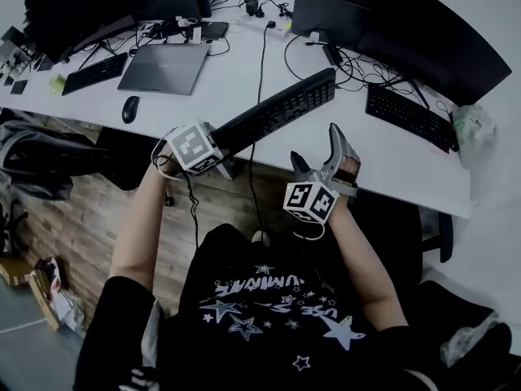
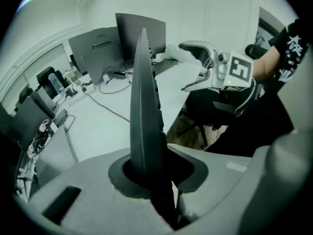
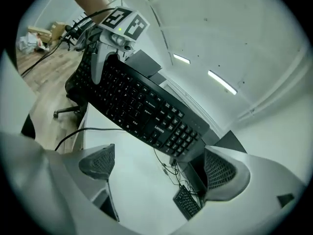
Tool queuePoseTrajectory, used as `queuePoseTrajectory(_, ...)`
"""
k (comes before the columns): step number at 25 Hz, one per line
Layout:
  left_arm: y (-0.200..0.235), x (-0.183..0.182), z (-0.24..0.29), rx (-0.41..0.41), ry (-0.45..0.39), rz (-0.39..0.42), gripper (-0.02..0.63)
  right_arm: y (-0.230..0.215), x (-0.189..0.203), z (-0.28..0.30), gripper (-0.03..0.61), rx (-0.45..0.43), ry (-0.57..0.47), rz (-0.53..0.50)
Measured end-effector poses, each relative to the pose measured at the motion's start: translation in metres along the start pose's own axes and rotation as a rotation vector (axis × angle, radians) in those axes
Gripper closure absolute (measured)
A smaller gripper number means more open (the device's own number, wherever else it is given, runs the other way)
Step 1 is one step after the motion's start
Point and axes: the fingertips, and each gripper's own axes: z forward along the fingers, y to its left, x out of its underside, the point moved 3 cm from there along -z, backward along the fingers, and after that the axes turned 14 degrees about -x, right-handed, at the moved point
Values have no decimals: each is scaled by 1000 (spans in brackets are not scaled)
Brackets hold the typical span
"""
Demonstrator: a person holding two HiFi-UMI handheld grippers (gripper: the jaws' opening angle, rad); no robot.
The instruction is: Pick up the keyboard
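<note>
Head view, keyboard (image 1: pixel 281 111) gripped by left hand-held gripper (image 1: pixel 221 143), above white desk (image 1: pixel 236 80)

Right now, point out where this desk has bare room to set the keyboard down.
Free: front edge of the desk between mouse and lifted keyboard; also between that keyboard and the right-hand keyboard. Crowded: the back, by laptop, monitors and cables.

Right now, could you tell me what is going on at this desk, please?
A seated person is working with a hand-held gripper in each hand. The left gripper has its jaws shut on one end of a black keyboard, holding it tilted up off the white desk. The right gripper hangs beside it, jaws apart and empty, facing the keys. A closed laptop, a mouse and another keyboard lie on the desk.
</note>
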Motion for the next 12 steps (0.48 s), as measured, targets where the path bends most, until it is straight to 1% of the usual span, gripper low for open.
queuePoseTrajectory(3, 3, -2, 2, -56, -33, -107, 528, -1, 4, 0, 5, 0, 6, 44)
queuePoseTrajectory(6, 0, -5, 1, -72, -89, -218, 528, 1, 7, -1, 6, -5, 11, 105)
queuePoseTrajectory(8, -3, -5, -3, -71, -134, -285, 527, 4, 8, -3, 6, -10, 11, 176)
queuePoseTrajectory(10, -8, 1, -10, -59, -176, -349, 526, 8, 9, -8, 15, -14, 18, 268)
queuePoseTrajectory(11, -12, 5, -15, -47, -195, -378, 526, 11, 9, -11, 32, -12, 24, 313)
queuePoseTrajectory(12, -15, 10, -20, -36, -211, -402, 526, 13, 10, -16, 64, -6, 29, 354)
